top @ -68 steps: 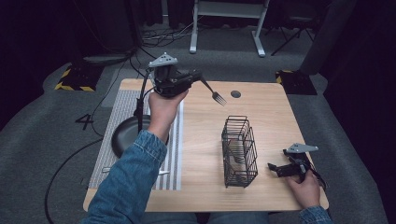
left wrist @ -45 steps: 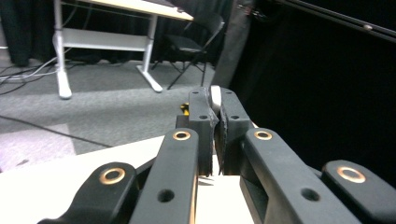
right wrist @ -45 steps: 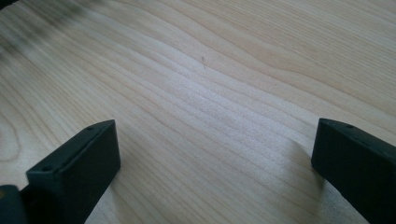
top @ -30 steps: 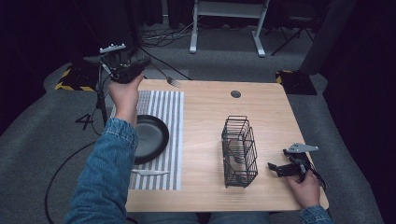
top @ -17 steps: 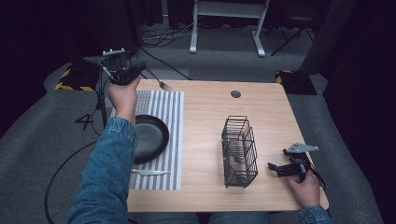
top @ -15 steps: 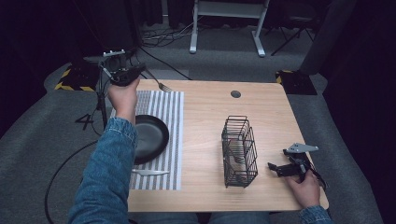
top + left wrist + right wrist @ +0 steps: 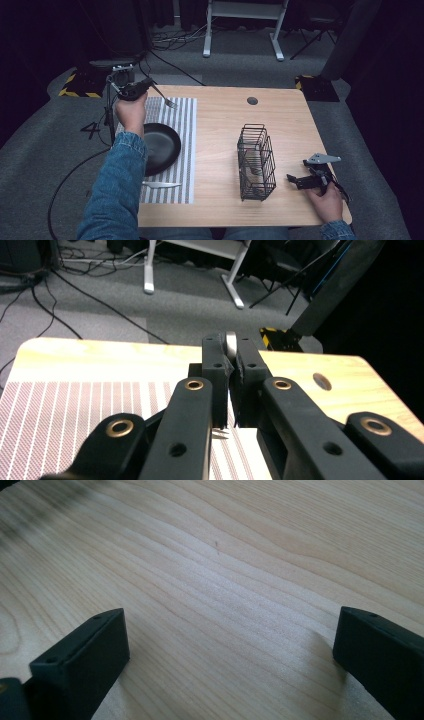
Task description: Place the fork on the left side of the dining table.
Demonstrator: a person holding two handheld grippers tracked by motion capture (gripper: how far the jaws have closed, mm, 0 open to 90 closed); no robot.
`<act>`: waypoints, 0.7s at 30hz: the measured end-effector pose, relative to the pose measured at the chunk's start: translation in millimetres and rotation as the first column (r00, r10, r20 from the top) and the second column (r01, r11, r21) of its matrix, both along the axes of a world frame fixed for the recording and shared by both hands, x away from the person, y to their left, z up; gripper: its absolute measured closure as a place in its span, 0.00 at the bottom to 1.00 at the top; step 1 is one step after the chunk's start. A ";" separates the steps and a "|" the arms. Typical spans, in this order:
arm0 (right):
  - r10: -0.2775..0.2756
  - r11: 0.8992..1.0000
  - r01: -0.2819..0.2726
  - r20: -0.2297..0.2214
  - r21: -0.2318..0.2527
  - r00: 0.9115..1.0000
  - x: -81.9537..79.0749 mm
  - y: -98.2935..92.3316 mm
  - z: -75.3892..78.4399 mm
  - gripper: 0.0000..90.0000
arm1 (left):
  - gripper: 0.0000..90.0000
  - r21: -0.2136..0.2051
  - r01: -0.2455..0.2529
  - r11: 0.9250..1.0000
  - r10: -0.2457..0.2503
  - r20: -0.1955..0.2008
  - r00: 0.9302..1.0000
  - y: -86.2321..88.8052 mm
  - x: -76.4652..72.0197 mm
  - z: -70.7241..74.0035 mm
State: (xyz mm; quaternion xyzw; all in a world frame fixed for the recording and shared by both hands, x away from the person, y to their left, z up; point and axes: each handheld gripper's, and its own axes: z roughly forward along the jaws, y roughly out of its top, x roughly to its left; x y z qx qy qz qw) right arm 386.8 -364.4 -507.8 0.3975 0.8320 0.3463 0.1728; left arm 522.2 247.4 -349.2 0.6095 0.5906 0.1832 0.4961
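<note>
Grey carpet with loose cables surrounds my wooden table [image 7: 225,115], and the legs of a white stand rise beyond its far edge. At the far left, my left gripper [image 7: 137,90] hangs above the far end of the striped mat [image 7: 185,145]. Its jaws are clamped tight on the handle of a fork [image 7: 165,97], whose tines point to the right, out over the mat and clear of it. In the left gripper view the metal handle [image 7: 230,343] sits pinched between the two pads, with the mat's stripes below and the bare wood beyond. My denim sleeve [image 7: 117,190] runs down the left side of the mat. Just beside my left wrist, on the mat, lies a black pan [image 7: 162,147]. Nearer to me a knife [image 7: 160,185] lies flat across the mat's near end. Towards the right of the table stands a black wire basket [image 7: 256,162], upright, with cutlery inside that I cannot make out clearly. At the near right corner my right gripper [image 7: 295,181] rests low over the wood, just beside the basket. Its jaws stand wide apart with nothing between them, and the right gripper view shows bare wood grain between the two black pads [image 7: 80,665].
</note>
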 end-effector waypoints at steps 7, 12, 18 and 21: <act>0.000 1.000 0.000 0.000 0.000 1.000 0.0 0.0 0.0 0.02 | 0.96 -0.002 0.017 1.000 -0.017 -0.032 0.999 -4.7 1.0 -17.4; 0.000 1.000 0.000 0.001 0.000 1.000 0.0 0.0 0.0 0.02 | 0.96 0.002 0.017 1.000 -0.017 -0.054 0.998 -4.9 1.0 -26.3; 0.000 1.000 0.000 0.000 0.000 1.000 0.0 0.0 0.0 0.02 | 0.96 0.001 0.019 1.000 -0.019 -0.066 0.998 -5.8 1.2 -32.6; 0.000 1.000 0.000 0.000 0.000 1.000 0.0 0.0 0.0 0.02 | 0.96 0.005 0.022 1.000 -0.021 -0.073 0.997 -7.2 2.5 -34.2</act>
